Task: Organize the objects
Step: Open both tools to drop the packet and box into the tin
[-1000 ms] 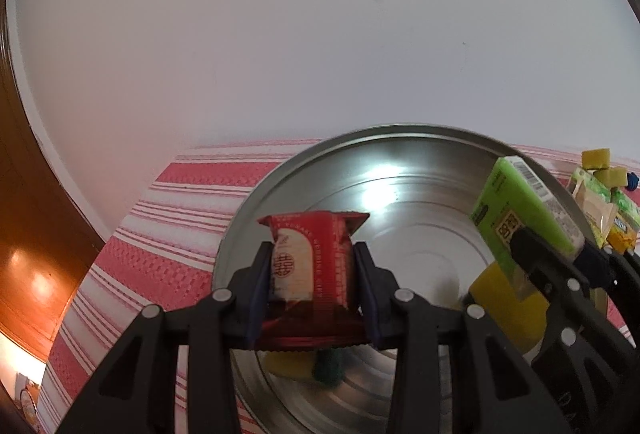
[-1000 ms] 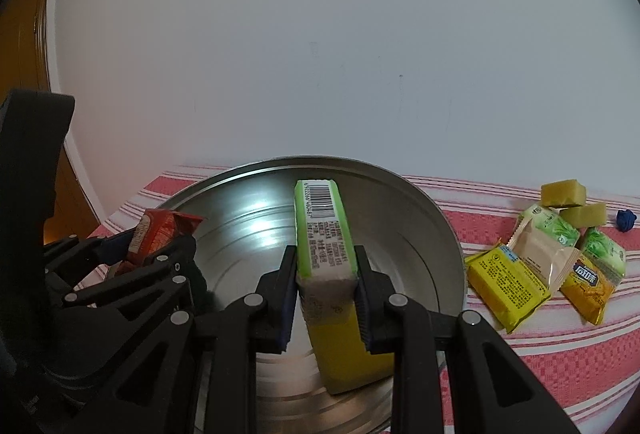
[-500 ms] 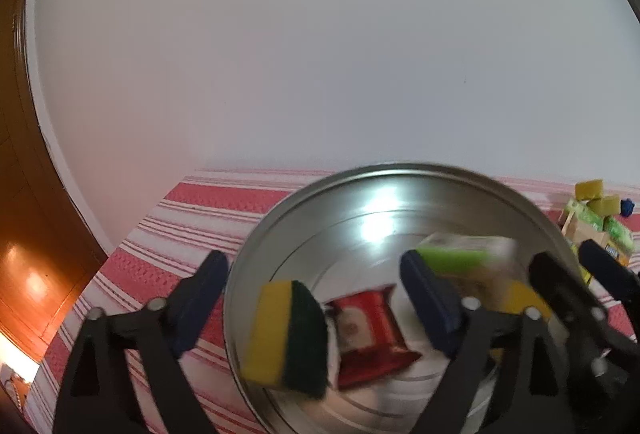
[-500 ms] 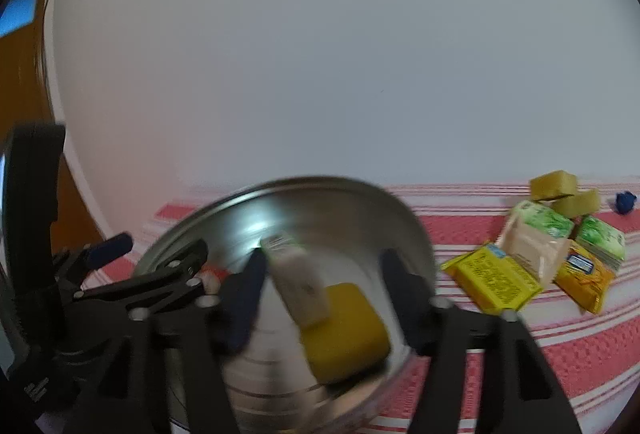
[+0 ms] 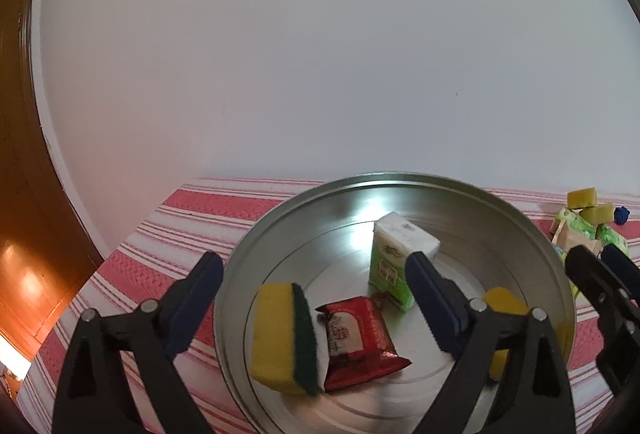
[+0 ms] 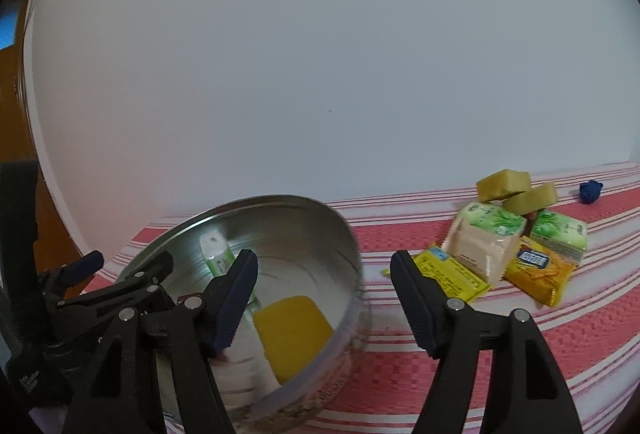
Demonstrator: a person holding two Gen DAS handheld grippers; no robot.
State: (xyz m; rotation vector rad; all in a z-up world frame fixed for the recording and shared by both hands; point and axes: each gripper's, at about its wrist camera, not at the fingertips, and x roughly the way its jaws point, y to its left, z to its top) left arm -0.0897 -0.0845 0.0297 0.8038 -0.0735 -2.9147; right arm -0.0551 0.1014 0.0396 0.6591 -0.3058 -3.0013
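Note:
A round metal tin [image 5: 532, 254] sits on the red striped cloth and also shows in the right wrist view [image 6: 344, 234]. In it lie a red snack packet [image 5: 356, 338], a green-white tissue pack [image 5: 394, 262] standing on end, a yellow-green sponge [image 5: 286, 334] and a yellow sponge [image 6: 292, 334]. My left gripper [image 5: 316, 302] is open and empty above the tin. My right gripper [image 6: 324, 298] is open and empty over the tin's right rim; its fingers [image 5: 592, 282] show at the right of the left wrist view.
To the right of the tin lies a heap of packets: yellow ones [image 6: 536, 270], green tissue packs [image 6: 496, 222] and two yellow sponges [image 6: 516, 190]. A small blue object [image 6: 591, 191] lies beyond. A white wall stands behind; a wooden door [image 5: 24, 234] is at left.
Both grippers opened and let go: the red packet and the green-white tissue pack dropped into the tin. Both grippers then drew back, and the right one swung to the right.

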